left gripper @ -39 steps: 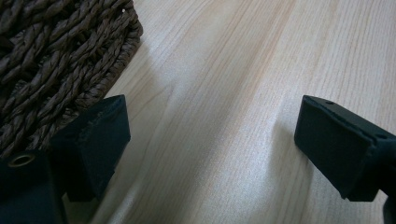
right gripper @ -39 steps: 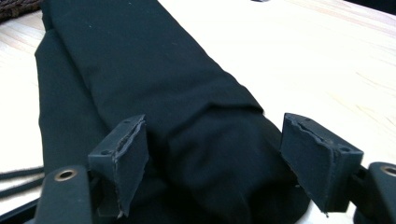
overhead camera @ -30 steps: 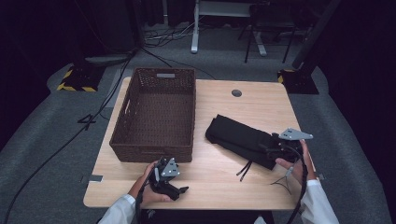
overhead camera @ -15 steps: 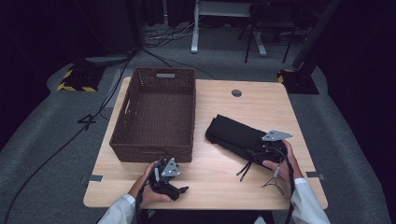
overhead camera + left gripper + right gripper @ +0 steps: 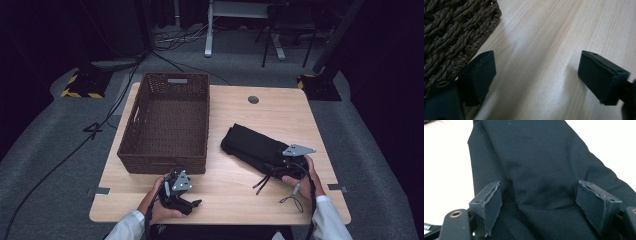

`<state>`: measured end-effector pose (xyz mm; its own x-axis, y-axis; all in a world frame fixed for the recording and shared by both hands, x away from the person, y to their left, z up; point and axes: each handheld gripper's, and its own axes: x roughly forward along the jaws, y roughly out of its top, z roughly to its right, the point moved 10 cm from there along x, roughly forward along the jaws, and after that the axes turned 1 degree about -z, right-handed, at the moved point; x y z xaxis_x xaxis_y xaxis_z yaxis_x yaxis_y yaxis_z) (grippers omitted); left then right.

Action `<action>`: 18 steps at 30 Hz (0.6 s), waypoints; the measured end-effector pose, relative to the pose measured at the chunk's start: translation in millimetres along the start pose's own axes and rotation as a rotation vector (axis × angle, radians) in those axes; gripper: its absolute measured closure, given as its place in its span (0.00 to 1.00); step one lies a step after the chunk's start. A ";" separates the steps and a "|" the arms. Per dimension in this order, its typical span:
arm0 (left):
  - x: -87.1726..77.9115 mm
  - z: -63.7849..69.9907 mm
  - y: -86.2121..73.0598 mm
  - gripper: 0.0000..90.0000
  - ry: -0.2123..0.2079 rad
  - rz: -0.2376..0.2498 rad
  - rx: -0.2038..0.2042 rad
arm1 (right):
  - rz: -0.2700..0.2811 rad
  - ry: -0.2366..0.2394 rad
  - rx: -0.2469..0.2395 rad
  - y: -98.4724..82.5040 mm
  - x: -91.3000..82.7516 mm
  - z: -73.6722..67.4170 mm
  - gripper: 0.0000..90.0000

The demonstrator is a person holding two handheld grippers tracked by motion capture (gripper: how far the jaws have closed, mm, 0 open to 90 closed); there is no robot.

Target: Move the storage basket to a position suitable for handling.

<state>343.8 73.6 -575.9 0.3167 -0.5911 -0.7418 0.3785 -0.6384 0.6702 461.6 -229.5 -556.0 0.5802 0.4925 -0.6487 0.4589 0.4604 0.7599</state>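
While the left hand-held gripper (image 5: 176, 192) rests low at the near edge of the tabletop (image 5: 260, 115), just in front of the wicker basket (image 5: 167, 120), the right hand-held gripper (image 5: 280, 167) sits over the near end of a folded black garment (image 5: 250, 145). In the high view the garment lies on the right half of the tabletop, angled from upper left to lower right, well apart from the basket, with a pair of dark drawstrings (image 5: 262, 181) trailing off its near end onto the wood.

In the right gripper view the black fabric (image 5: 536, 165) spreads between and beyond the two jaws, which stand apart on either side of a soft crease; the pads are not pressing on the cloth, so nothing is clamped. Pale tabletop (image 5: 444, 157) shows to either side of the garment.

In the left gripper view the jaws have just been closing a little, yet they stand wide apart with only bare wood (image 5: 541, 50) between them. One jaw lies just beside the woven brown wall of the basket (image 5: 451, 32); whether it touches the weave I cannot tell.

A white sleeve (image 5: 131, 227) shows behind the left hand, and another (image 5: 327, 220) behind the right.
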 end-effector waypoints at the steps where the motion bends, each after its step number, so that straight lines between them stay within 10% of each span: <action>1: -1.2 1.6 0.5 0.21 0.002 -0.001 0.014 | 0.001 0.005 -0.003 -2.3 -2.5 1.2 0.25; 18: -71.2 0.2 57.1 0.27 0.086 0.226 0.059 | 0.000 -0.026 0.028 -32.8 -37.5 15.9 0.25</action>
<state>342.7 79.1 -484.7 0.4616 -0.6796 -0.5702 0.2392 -0.5236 0.8177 435.5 -274.8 -555.9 0.5973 0.4728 -0.6478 0.4775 0.4393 0.7609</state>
